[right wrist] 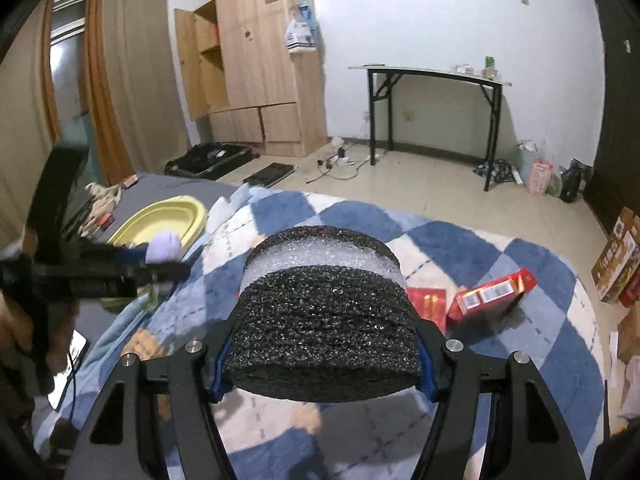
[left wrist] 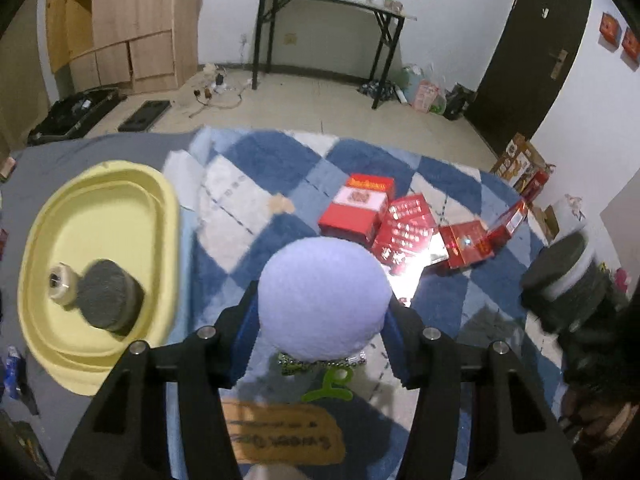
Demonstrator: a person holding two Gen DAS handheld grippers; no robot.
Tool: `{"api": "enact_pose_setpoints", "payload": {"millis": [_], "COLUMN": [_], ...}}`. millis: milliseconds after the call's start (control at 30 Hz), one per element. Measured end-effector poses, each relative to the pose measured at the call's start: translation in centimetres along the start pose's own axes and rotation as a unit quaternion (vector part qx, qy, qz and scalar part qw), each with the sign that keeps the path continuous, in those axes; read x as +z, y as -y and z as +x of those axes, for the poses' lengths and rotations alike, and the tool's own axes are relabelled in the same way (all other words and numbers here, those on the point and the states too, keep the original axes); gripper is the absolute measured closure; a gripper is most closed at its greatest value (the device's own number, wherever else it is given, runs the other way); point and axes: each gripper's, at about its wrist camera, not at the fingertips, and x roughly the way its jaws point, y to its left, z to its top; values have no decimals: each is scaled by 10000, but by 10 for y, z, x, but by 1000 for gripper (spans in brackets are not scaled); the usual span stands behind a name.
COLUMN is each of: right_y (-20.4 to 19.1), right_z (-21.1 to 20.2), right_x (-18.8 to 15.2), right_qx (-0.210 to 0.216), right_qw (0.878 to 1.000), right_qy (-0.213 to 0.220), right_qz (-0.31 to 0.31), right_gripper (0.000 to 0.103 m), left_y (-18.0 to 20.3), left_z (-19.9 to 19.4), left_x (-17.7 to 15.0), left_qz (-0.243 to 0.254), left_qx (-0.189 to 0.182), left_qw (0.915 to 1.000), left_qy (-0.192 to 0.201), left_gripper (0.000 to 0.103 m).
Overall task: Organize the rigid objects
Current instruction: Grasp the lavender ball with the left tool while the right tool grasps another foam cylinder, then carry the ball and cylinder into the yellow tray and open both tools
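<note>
My left gripper (left wrist: 322, 344) is shut on a lilac ball (left wrist: 324, 296) with a bead chain and green tag under it, held above the blue-and-white checked rug. It also shows in the right wrist view (right wrist: 162, 246), near the yellow tub. My right gripper (right wrist: 324, 360) is shut on a round black-and-white foam stack (right wrist: 324, 320), which also shows at the right of the left wrist view (left wrist: 560, 284). The yellow tub (left wrist: 48, 216) at the left holds a dark foam disc (left wrist: 108, 300) and a small white roll (left wrist: 62, 282). Several red boxes (left wrist: 356, 210) lie on the rug ahead.
A black folding table (left wrist: 332, 4) stands by the far wall, a wooden wardrobe (right wrist: 256, 60) at the back left, a dark door (left wrist: 536, 48) at the right. An open black case (left wrist: 76, 112) and cables lie on the floor. Cardboard boxes (right wrist: 618, 256) stand at the right.
</note>
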Motion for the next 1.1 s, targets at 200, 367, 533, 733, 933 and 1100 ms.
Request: {"api": "enact_pose_setpoints", "payload": {"millis": [200, 367, 533, 733, 933, 1100], "right_y": [-23, -70, -128, -182, -210, -233], "right_z": [6, 49, 106, 187, 262, 295], "right_x": [9, 49, 91, 114, 122, 121], "right_qx": [213, 610, 1064, 1271, 1159, 1145], "right_qw": [9994, 9952, 9893, 9834, 9786, 9716], "right_qy": [-88, -155, -179, -428, -772, -1164], "right_qz": [-252, -747, -985, -1225, -1515, -1714], "right_gripper": [36, 36, 36, 36, 36, 36], "left_y": [-72, -150, -221, -275, -291, -300], "left_z": [-21, -19, -3, 31, 62, 73], "left_x": [25, 34, 38, 37, 25, 15], "left_qz": [-534, -1119, -1330, -1534, -1547, -1582], "left_qx": [417, 812, 1029, 1020, 1148, 1164], "left_qw": [9974, 9902, 9857, 9828, 9804, 9794], "left_qy": [231, 196, 54, -147, -403, -465], "left_gripper": [46, 46, 46, 46, 46, 46]}}
